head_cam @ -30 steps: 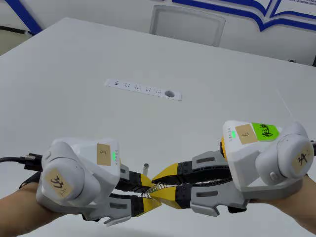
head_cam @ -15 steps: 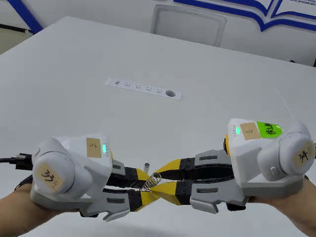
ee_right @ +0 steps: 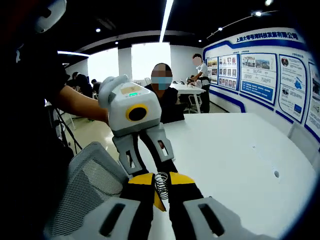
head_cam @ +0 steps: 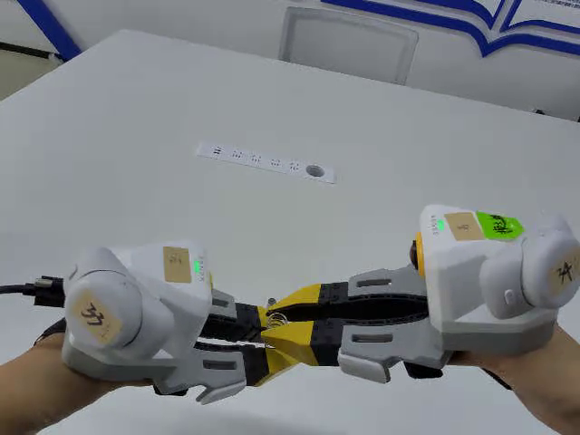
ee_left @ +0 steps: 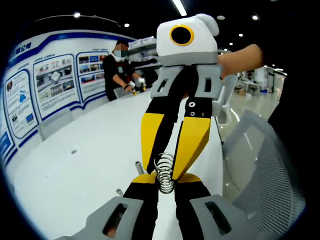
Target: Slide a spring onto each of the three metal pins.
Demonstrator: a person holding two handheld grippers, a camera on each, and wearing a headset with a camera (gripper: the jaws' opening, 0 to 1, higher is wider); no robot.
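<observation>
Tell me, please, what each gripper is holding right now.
Left gripper: tongs closed on the spring.
Right gripper: tongs closed on the same spring.

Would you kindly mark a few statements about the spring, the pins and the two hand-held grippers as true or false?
1. The left hand-held gripper and the right hand-held gripper meet tip to tip above the table. True.
2. A spring sits between their jaw tips. True.
3. The spring is already threaded on a pin. False: it is up in the jaws, and a pin stands bare on the table.
4. The power strip lies between the grippers and the person. False: it lies beyond them, towards the chair.
</observation>
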